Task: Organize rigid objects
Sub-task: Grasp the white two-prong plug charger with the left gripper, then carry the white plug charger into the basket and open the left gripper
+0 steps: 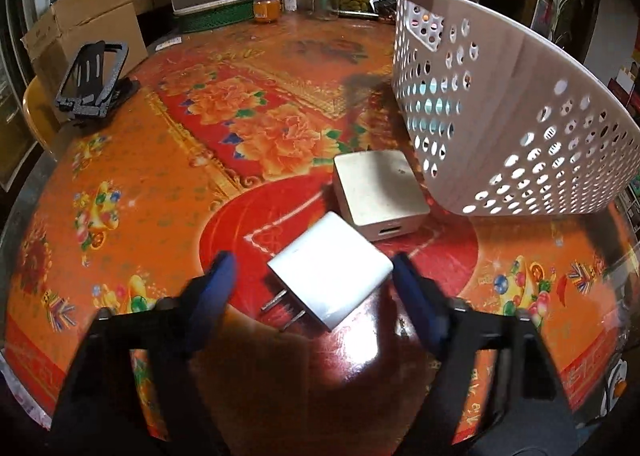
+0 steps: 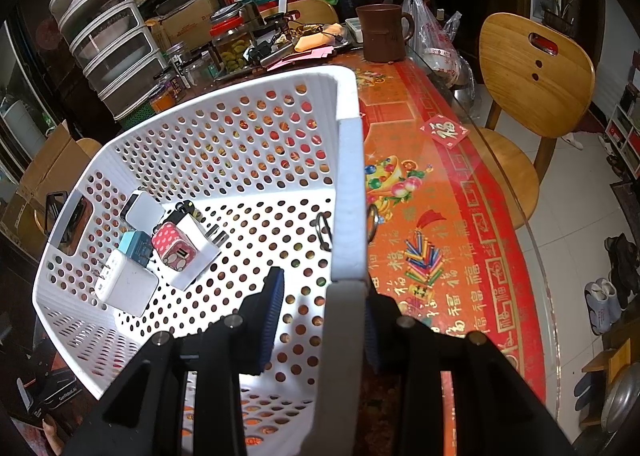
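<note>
covering the cluttered room's table point(image 1: 160, 184), a red floral cloth; left hand-held gripper point(image 1: 312, 280) released, right hand-held gripper point(image 2: 320, 320) clenching basket point(image 2: 344, 192).

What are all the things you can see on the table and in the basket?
white charger: 1, white, on the table between the left gripper's fingers, prongs out
beige charger: 1, beige, just behind it, beside the basket
basket: 1, white with holes, tipped up on the table
chargers in basket: several, white, blue, pink spotted, piled at its low end
phone stand: 1, black, table's far left
mug: 1, brown, far end
left gripper: open around the white charger
right gripper: shut on the basket's wall
</note>
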Tool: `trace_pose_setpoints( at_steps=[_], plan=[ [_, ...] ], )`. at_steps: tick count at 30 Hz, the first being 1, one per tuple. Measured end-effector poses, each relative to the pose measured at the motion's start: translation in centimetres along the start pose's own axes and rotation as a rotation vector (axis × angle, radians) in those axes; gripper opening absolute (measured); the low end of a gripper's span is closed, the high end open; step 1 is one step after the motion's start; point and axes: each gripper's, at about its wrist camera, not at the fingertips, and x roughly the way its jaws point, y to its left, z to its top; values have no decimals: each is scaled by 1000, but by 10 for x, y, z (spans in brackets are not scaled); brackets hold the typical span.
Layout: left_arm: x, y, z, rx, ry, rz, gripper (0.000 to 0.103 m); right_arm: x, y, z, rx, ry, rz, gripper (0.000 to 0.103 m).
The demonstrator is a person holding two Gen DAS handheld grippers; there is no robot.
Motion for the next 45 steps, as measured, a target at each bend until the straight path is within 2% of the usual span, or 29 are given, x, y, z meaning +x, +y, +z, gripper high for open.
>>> trace_pose_setpoints(
  at_steps=[2, 5, 10, 18, 26, 35, 45],
  plan=[
    [0, 0, 0, 10, -13, 0, 56, 0, 0, 0, 1, 0, 0, 36],
    [-1, -2, -1, 21, -23, -2, 56, 0, 0, 0, 0, 0, 0, 36],
    [-18, 5, 2, 10, -92, 31, 56, 0, 0, 0, 0, 1, 0, 36],
    [-38, 30, 24, 1, -135, 95, 56, 0, 0, 0, 1, 1, -1, 36],
    [-62, 35, 49, 7, -180, 110, 56, 0, 0, 0, -1, 1, 0, 35],
    [-103, 18, 98, 54, -267, 145, 56, 0, 0, 0, -1, 2, 0, 36],
    [-124, -18, 148, 83, -295, 85, 56, 1, 0, 0, -1, 1, -1, 36]
  ],
)
